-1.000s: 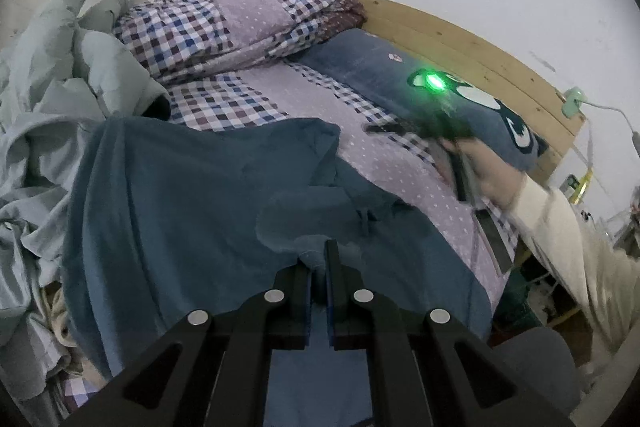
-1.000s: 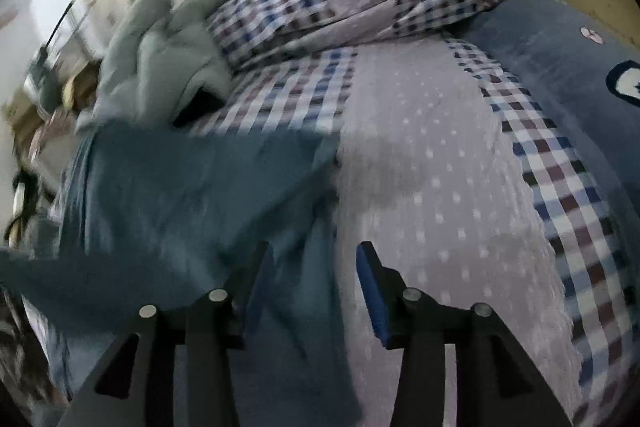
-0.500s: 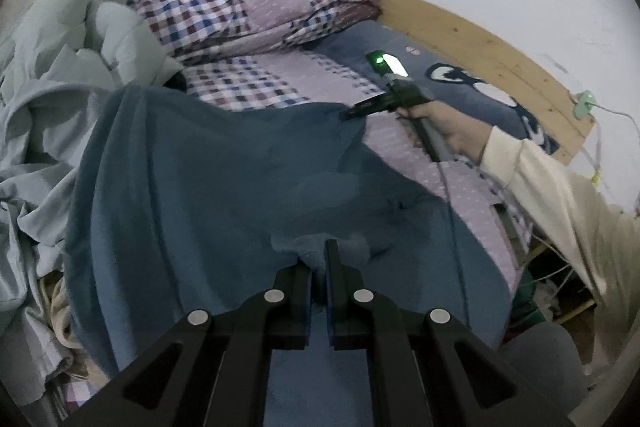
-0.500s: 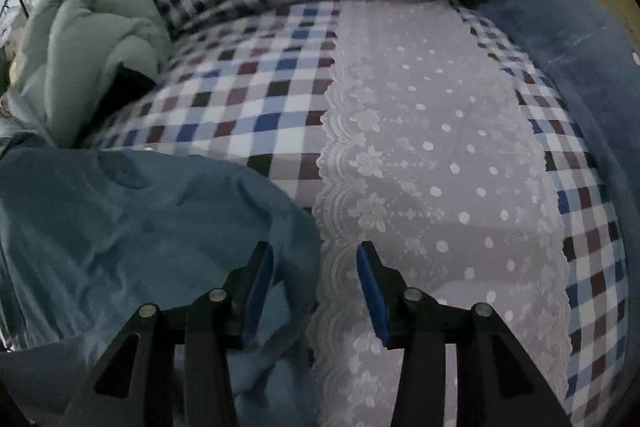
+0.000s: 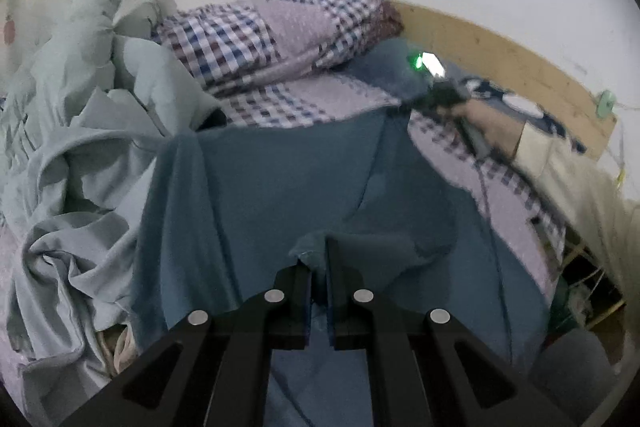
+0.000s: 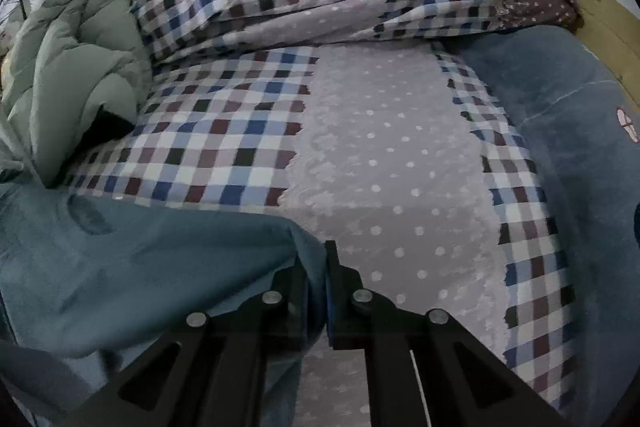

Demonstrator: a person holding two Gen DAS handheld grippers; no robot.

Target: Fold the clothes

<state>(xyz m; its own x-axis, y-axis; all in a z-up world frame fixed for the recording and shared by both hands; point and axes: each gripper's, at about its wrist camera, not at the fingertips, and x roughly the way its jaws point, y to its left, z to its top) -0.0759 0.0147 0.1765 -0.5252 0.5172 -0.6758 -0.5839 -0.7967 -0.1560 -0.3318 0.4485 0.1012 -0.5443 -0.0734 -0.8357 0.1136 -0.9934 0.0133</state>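
While the blue garment (image 5: pixel 288 187) is being spread flat over the checked bedspread (image 6: pixel 384 155), a bunched fold of its near edge is being pinched between the nearly closed jaws of the left gripper (image 5: pixel 318 267). Its far corner, on the side nearer the wooden headboard (image 5: pixel 508 67), is being clamped by the right gripper (image 6: pixel 318 267), whose jaws are likewise being pressed tight on the cloth.
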